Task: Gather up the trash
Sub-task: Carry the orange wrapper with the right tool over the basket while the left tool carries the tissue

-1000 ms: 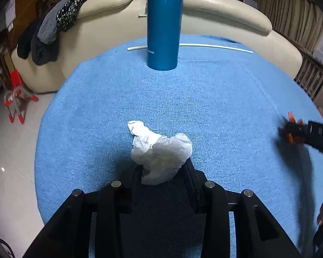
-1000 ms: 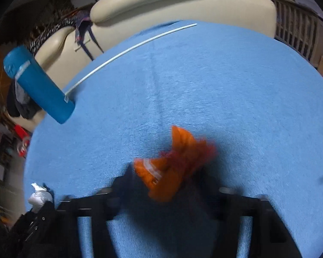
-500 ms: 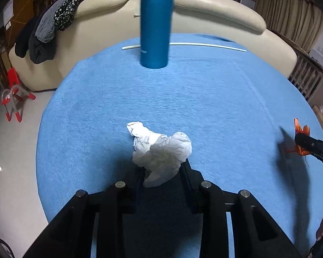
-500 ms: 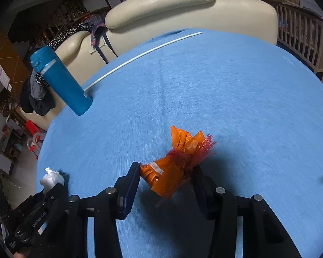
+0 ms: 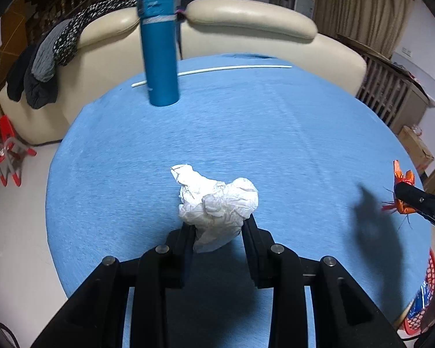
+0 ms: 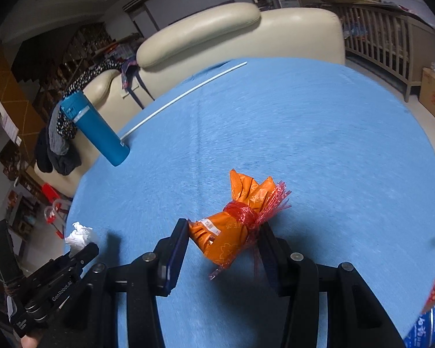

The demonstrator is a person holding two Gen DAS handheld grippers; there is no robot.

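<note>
Dim indoor light, strong fisheye warp, dark corners, slight motion blur

1. Your left wrist camera looks forward, close above the blue table, toward the cream sofa.
2. Your right wrist camera looks likewise, angled leftward.
3. Both share the blue bottle, white rod and sofa.

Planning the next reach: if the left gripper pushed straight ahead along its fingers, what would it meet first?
Nothing near: the left gripper, already clamping the white crumpled paper, faces open blue tabletop, then the white rod. The blue bottle stands left of that line, probably.
</note>
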